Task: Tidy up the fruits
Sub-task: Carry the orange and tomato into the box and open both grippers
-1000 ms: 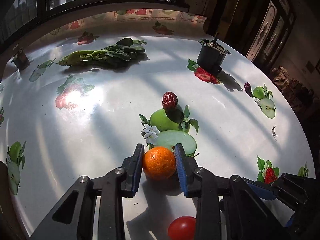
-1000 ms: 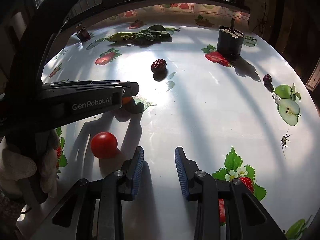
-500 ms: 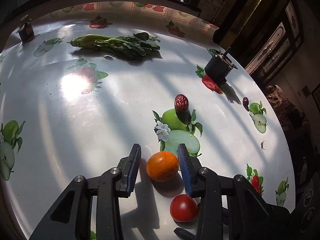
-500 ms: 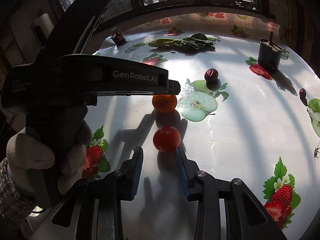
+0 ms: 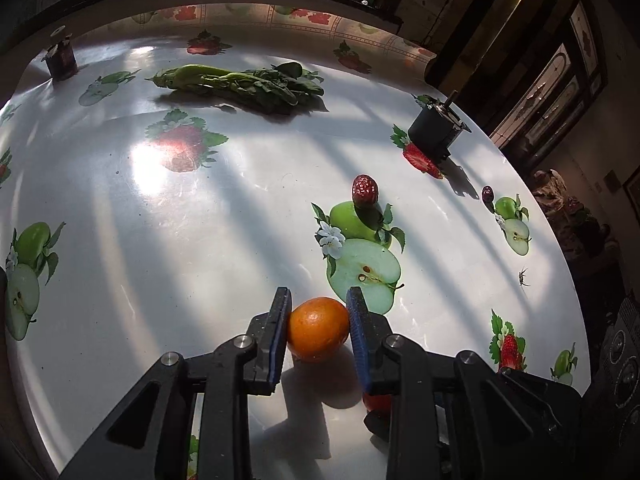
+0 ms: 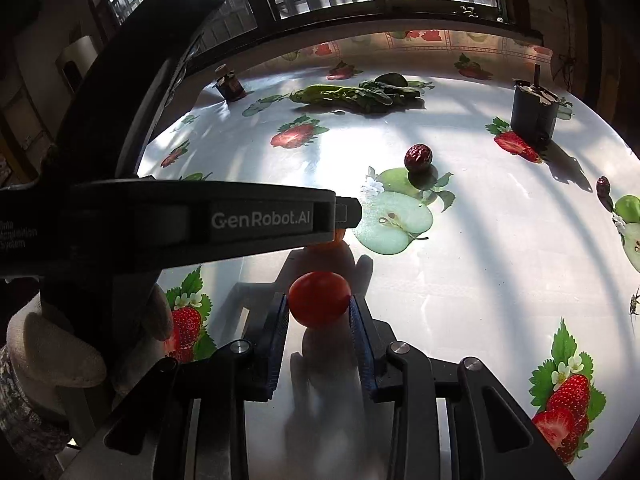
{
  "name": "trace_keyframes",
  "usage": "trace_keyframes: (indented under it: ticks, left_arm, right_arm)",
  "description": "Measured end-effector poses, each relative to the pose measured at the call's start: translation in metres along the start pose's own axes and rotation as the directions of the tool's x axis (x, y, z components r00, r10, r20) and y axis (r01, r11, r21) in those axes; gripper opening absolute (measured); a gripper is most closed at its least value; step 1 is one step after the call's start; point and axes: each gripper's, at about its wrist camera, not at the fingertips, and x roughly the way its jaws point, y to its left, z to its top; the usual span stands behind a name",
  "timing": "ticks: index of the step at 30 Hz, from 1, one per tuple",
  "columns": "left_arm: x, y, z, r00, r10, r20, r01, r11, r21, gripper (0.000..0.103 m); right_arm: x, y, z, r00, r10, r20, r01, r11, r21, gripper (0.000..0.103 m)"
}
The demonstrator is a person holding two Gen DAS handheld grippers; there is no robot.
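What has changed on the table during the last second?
The left hand-held gripper opened briefly and is closing on the orange again. The right hand-held gripper moved to the tomato and now brackets it, closing. The dates and greens stayed.

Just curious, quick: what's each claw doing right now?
Left claw: closing on the orange.
Right claw: closing on the tomato.
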Motion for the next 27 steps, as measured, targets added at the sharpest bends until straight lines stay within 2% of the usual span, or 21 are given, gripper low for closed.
trace_keyframes:
  ticks: [6, 9, 13, 15, 17, 21, 24, 27]
  left_arm:
    - [-0.061, 0.025, -0.03, 0.997, 0.013, 0.081, -0.008, 0.998, -0.064, 0.027]
    - [-0.097, 0.047, -0.053, 0.992, 0.002, 0.127, 0.017, 0.989, -0.149, 0.027]
    - [-0.148, 0.088, -0.091, 0.978, 0.018, 0.208, 0.044, 0.956, -0.29, 0.027]
    - [-0.171, 0.11, -0.11, 0.968, 0.058, 0.244, 0.03, 0.938, -0.345, 0.027]
    - [-0.191, 0.13, -0.126, 0.956, 0.139, 0.257, -0.031, 0.922, -0.385, 0.027]
    - [-0.226, 0.167, -0.154, 0.919, 0.286, 0.272, -0.139, 0.88, -0.454, 0.027]
    - [-0.241, 0.189, -0.169, 0.888, 0.379, 0.259, -0.216, 0.843, -0.492, 0.027]
    - [-0.248, 0.208, -0.18, 0.888, 0.385, 0.252, -0.208, 0.825, -0.525, 0.027]
  right_arm:
    - [-0.005, -0.002, 0.0, 1.0, 0.021, 0.008, -0.021, 1.0, 0.021, 0.033]
    - [-0.008, 0.0, -0.001, 1.0, 0.024, 0.017, -0.024, 1.0, 0.018, 0.033]
    - [-0.012, 0.003, -0.003, 0.999, 0.026, 0.027, -0.027, 1.0, 0.014, 0.033]
    - [-0.013, 0.005, -0.003, 0.999, 0.024, 0.032, -0.024, 1.0, 0.016, 0.033]
    - [-0.014, 0.008, -0.004, 0.999, 0.03, 0.029, -0.031, 0.999, 0.029, 0.033]
    - [-0.023, 0.025, -0.006, 0.999, 0.042, 0.022, -0.043, 0.998, 0.042, 0.033]
    - [-0.033, 0.054, -0.008, 0.998, 0.066, 0.022, -0.066, 0.998, 0.007, 0.033]
    - [-0.04, 0.09, -0.006, 0.996, 0.092, 0.02, -0.091, 0.995, -0.045, 0.034]
